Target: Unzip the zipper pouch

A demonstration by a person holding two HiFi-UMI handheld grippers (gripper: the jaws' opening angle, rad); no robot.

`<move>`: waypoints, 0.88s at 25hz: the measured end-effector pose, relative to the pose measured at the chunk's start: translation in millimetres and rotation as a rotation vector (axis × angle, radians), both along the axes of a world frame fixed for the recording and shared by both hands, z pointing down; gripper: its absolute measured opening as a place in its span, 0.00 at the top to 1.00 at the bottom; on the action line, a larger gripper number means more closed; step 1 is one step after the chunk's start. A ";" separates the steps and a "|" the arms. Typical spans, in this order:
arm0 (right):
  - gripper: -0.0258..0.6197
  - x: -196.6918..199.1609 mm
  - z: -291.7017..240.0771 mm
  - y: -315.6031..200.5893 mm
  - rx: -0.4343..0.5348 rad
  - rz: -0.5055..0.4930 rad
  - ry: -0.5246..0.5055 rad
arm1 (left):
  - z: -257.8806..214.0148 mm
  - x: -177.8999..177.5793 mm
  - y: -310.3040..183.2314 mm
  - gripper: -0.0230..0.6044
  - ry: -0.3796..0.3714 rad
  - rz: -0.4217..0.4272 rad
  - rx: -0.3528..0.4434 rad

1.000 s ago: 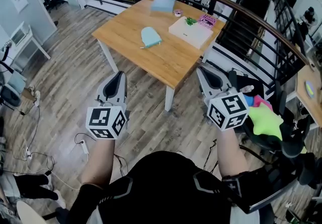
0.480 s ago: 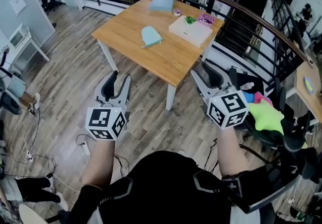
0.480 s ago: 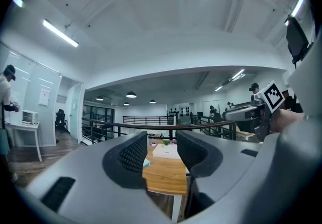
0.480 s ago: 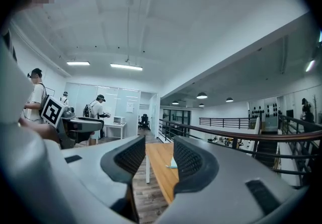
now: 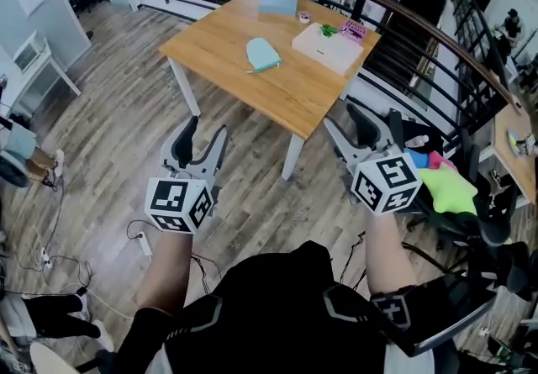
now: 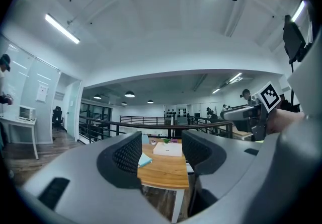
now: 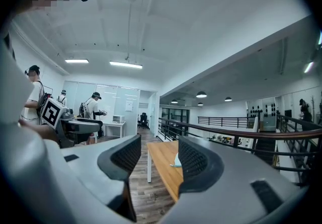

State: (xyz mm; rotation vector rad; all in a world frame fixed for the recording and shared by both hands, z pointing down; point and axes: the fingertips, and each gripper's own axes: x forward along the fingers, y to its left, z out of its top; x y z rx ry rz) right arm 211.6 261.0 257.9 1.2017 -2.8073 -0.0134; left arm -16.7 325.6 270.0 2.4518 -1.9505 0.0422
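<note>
**Teal zipper pouch (image 5: 262, 54) flat on wooden tabletop (image 5: 296, 95), out of reach of both grippers**

Head view: The left gripper (image 5: 204, 132) and right gripper (image 5: 344, 117) were held side by side above the plank floor (image 5: 109, 120), both pointing toward the tabletop. Neither touched it. The zipper pouch lay near the middle of the tabletop, well apart from both grippers. A white box (image 5: 328, 46) sat beyond it, toward the far corner. A dark railing (image 5: 420, 23) curved behind the tabletop.

Left gripper view: The fingers (image 6: 127, 155) had just been opening and stood wide apart, with nothing gripped. The tabletop showed through the gap in the distance, with the zipper pouch (image 6: 145, 159) next to the left finger's edge and the white box (image 6: 167, 149) behind it.

Right gripper view: The fingers (image 7: 195, 160) had likewise just been opening and stood wide apart, holding nothing. The tabletop (image 7: 162, 165) appeared between them. The zipper pouch (image 7: 176, 160) showed partly at the right finger's inner edge, far off on the wood.
</note>
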 end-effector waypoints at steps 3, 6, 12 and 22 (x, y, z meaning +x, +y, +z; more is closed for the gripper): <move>0.59 -17.3 2.9 2.2 -0.003 -0.009 0.012 | 3.6 -15.8 2.7 0.56 0.005 -0.002 0.003; 0.58 -32.3 3.0 1.2 -0.001 -0.025 0.025 | 4.6 -30.2 2.9 0.56 0.010 -0.017 0.007; 0.58 -57.5 4.9 -30.7 0.006 -0.053 0.018 | 7.8 -55.2 -13.3 0.56 -0.010 -0.053 0.006; 0.58 -92.5 2.1 -136.6 0.020 -0.158 -0.022 | -2.0 -85.4 -95.6 0.56 -0.055 -0.145 0.000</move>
